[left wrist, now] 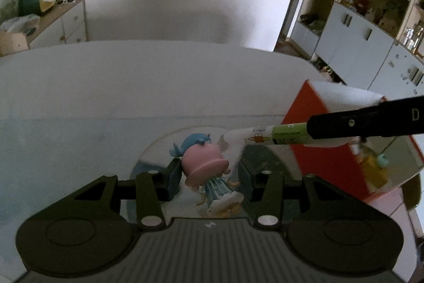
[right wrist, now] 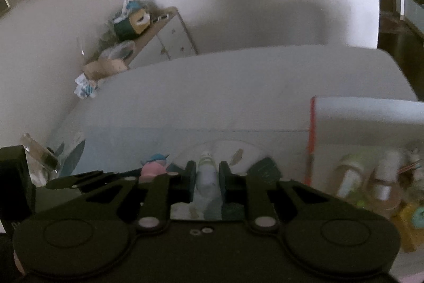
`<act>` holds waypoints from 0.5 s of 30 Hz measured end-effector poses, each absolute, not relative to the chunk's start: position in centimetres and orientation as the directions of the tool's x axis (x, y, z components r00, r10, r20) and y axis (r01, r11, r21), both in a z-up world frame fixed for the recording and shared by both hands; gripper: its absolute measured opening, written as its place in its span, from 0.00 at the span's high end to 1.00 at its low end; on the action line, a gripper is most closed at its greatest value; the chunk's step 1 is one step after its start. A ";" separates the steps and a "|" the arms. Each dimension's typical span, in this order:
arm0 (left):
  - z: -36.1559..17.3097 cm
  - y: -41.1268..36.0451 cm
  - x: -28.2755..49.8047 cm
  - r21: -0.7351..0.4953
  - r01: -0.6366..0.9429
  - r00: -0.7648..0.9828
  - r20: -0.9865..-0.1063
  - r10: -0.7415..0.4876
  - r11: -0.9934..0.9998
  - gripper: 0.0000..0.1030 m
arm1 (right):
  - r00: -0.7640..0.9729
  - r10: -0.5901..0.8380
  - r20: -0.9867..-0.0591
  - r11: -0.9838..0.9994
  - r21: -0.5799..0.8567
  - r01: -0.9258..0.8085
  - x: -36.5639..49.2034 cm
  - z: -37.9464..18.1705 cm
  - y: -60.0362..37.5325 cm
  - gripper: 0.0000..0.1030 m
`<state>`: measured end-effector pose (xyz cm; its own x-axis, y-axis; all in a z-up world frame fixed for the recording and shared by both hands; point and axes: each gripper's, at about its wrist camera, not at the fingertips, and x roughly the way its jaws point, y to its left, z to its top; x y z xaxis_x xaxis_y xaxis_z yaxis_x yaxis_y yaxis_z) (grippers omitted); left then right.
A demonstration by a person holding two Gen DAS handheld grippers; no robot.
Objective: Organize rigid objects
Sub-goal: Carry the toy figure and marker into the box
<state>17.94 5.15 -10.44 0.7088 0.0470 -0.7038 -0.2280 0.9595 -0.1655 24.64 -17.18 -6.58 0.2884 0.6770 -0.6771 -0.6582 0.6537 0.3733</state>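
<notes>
My left gripper point(left wrist: 205, 177) clamps the light, top-heavy figurine point(left wrist: 205, 166) at its head, my right gripper point(right wrist: 207, 177) pinches the slick tube point(right wrist: 207, 171) mid-barrel; both seem rigid.

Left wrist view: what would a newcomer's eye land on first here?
The pink-hatted toy figurine with a blue whale on top, clamped between the left gripper fingers at centre. Next, the green-and-white tube that the right gripper carries in from the right. Behind it stands the orange-walled storage box, already holding small items.
</notes>
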 end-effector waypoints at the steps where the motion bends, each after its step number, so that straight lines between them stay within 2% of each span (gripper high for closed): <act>1: -9.9 4.8 18.1 -0.171 -0.222 0.714 -0.699 0.041 0.960 0.55 | 0.301 0.678 -0.671 0.657 0.371 -0.656 24.8 -6.3 -17.8 0.84; 15: -5.7 -3.6 21.2 -0.146 -0.094 0.751 -0.660 -0.026 0.985 0.55 | 0.427 0.656 -0.623 0.724 0.360 -0.589 26.7 -4.6 -27.9 0.84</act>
<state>21.18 -3.59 -5.66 0.7507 -0.0258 -0.6601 -0.0943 0.9848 -0.1457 26.70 -27.86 -4.62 0.4267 0.6561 -0.6225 -0.5886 0.7240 0.3596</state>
